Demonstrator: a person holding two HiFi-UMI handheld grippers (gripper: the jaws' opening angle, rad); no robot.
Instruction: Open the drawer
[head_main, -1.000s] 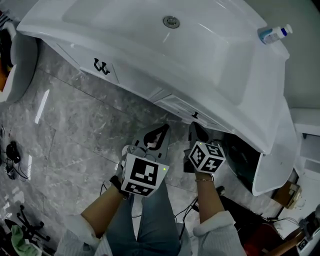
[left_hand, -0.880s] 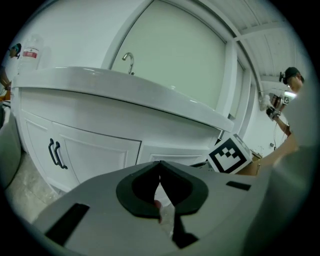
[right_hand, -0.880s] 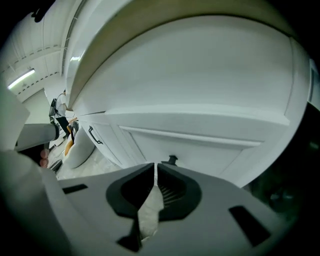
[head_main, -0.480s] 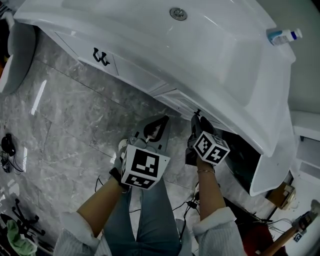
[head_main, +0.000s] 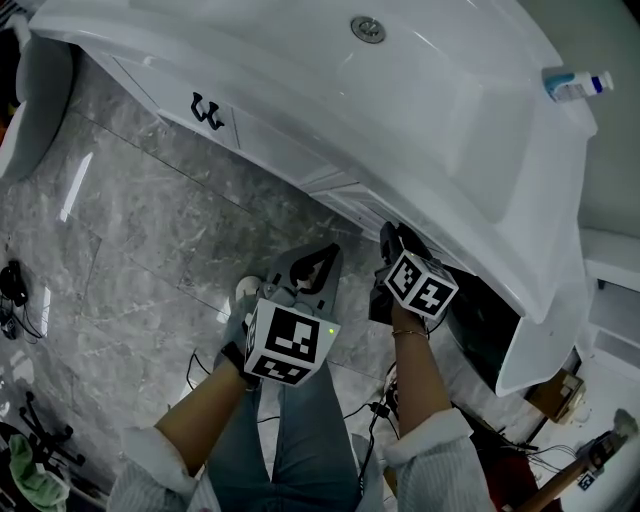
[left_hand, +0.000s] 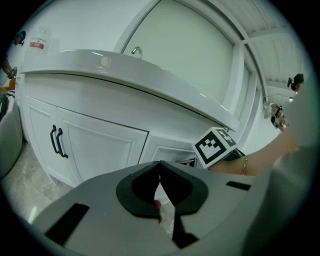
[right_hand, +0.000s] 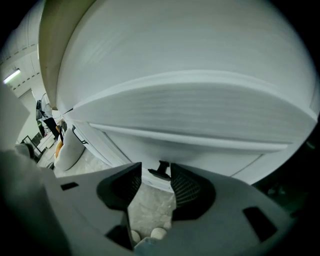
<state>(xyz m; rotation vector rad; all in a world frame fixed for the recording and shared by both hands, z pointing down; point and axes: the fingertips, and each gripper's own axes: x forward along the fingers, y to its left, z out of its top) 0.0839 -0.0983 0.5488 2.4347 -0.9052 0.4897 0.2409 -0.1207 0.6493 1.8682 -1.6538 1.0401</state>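
The right hand-held gripper (head_main: 397, 236) is held just under the front rim of the sink (head_main: 300, 90). Its jaws have just been opening and are now spread wide, with nothing gripped. The drawer's small black handle (right_hand: 161, 170) is seen in the gap at their tips, with neither pad pressed on it. In the head view that handle was visible a second ago and is now covered by the gripper.

The drawer (head_main: 347, 203) sits under the sink's front. Whether it is ajar cannot be told.

The left hand-held gripper (head_main: 329, 251) is held below the sink, jaws closed tip to tip and empty.

A drain (head_main: 368, 29) is seen in the sink's basin, and a bottle (head_main: 577, 85) lies on its right rim. Under the sink's right end a cupboard (head_main: 480, 320) stands open, its inside dark.
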